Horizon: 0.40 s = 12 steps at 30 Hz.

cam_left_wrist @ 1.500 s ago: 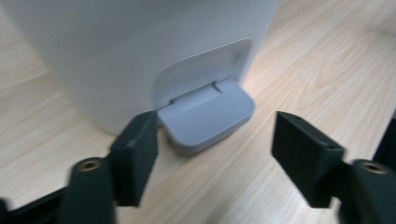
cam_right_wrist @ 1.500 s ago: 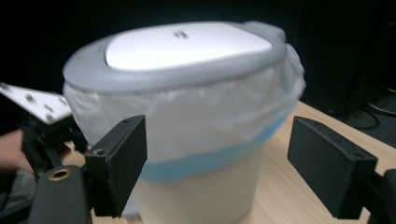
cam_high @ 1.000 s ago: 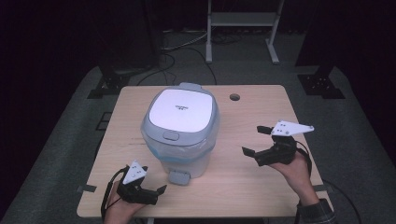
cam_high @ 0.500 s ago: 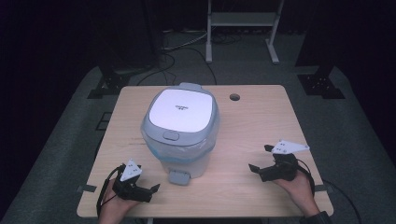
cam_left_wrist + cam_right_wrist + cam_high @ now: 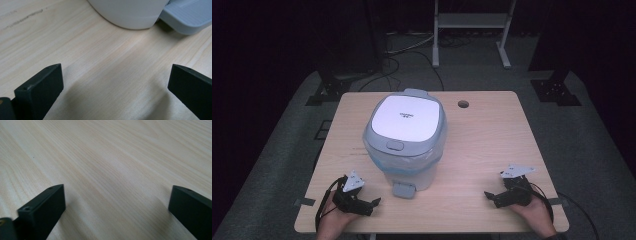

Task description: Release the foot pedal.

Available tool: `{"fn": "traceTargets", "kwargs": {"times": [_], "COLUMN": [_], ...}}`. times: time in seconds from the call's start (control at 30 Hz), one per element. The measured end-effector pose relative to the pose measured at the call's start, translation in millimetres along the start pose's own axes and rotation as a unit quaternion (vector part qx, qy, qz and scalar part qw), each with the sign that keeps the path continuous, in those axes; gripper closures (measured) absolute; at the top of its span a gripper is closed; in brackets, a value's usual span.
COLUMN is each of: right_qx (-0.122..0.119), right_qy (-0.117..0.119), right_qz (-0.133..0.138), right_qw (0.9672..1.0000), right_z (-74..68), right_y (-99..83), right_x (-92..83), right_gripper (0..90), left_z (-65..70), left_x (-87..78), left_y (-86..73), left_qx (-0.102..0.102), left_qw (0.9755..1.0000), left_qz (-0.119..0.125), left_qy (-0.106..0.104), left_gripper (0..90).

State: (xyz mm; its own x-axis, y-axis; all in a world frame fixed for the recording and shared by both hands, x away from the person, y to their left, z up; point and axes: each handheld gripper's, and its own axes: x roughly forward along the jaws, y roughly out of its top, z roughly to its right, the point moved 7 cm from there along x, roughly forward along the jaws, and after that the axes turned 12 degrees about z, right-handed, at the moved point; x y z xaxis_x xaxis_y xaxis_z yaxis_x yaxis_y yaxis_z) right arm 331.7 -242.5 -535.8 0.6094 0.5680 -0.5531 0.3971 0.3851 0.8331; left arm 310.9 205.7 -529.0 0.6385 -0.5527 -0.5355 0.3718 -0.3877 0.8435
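A white pedal bin (image 5: 404, 145) with a grey-blue lid (image 5: 405, 117) stands on the light wooden table (image 5: 492, 145), a little left of the middle. The lid is closed. The edge of a thin bag shows under the lid rim. The grey foot pedal (image 5: 403, 189) sticks out at the bottom of the bin, toward the person's side of the table. A round hole (image 5: 463, 104) is in the table top near the far edge, to the right of the bin.

The left gripper (image 5: 371, 203) rests low at the near left part of the table, held by the left hand (image 5: 334, 210). Its 2 jaws stand wide apart and hold nothing. In the left gripper view, the white bottom of the bin (image 5: 130, 13) and the pedal (image 5: 187, 17) are near, just ahead of the jaws, and bare wood lies between the jaws.

The right gripper (image 5: 490, 196) rests low at the near right part of the table, well apart from the bin, held by the right hand (image 5: 532, 207). Its 2 jaws are also wide apart and empty. In the right gripper view, the table wood (image 5: 112, 170) lies between and ahead of them.
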Motion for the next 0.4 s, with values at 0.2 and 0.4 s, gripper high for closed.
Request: {"fn": "traceTargets", "kwargs": {"times": [0.2,0.4], "right_qx": [0.009,0.008], "right_qy": [0.004,0.004], "right_qz": [0.009,0.009], "right_qw": [0.9999,0.9999], "right_z": [0.0,0.2], "right_y": [-0.2,-0.2], "right_x": [3.0,3.1], "right_gripper": [0.0,0.0], "left_z": [-0.5,-0.3], "left_x": [1.9,2.0], "left_y": [-3.3,-3.3], "left_qx": [-0.009,-0.009], "left_qw": [0.9999,0.9999], "left_qz": [-0.001,0.000], "left_qy": [-0.009,-0.009], "left_gripper": [0.0,0.0]}}
